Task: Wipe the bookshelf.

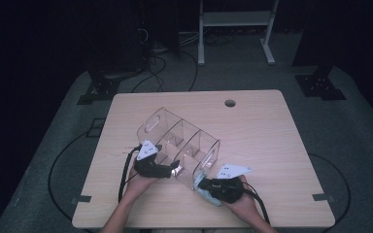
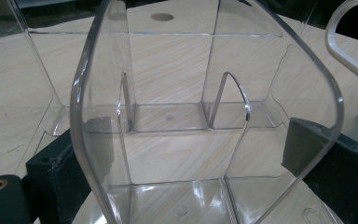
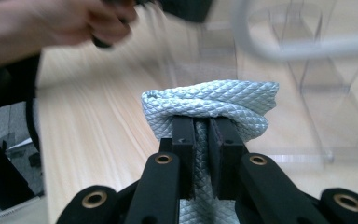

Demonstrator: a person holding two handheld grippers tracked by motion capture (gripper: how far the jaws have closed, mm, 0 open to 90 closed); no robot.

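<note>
Left tool [image 1: 174,170]: jaws set wide, one pad on each side of the end wall of the clear organizer [image 1: 179,141]. In the left gripper view both pads [image 2: 305,144] lie against that curved wall, so it reads as a clamp that steadies the box. Organizer sits tilted on the counter [image 1: 267,131], straight ahead of this tool.

Right tool [image 3: 200,140]: jaws almost fully closed, pinching a bunched pale blue cloth [image 3: 209,105]. The wad bulges over and beyond the jaw tips. In the high view the cloth [image 1: 209,194] hangs at this tool's front, just beside the organizer's near corner.

Judged risks:
- Grip is on a fold only. If the cloth drags on a divider edge, the fold could pull free and drop onto the counter.
- Wad looks wider than the narrow compartments; forcing it in may catch on a partition and lever the box.
- Organizer is light and held at one wall. A push from the right tool could twist it out of the left tool's pads or skid it.
- Clear walls are hard to judge; jaw tips may strike the rim.
</note>
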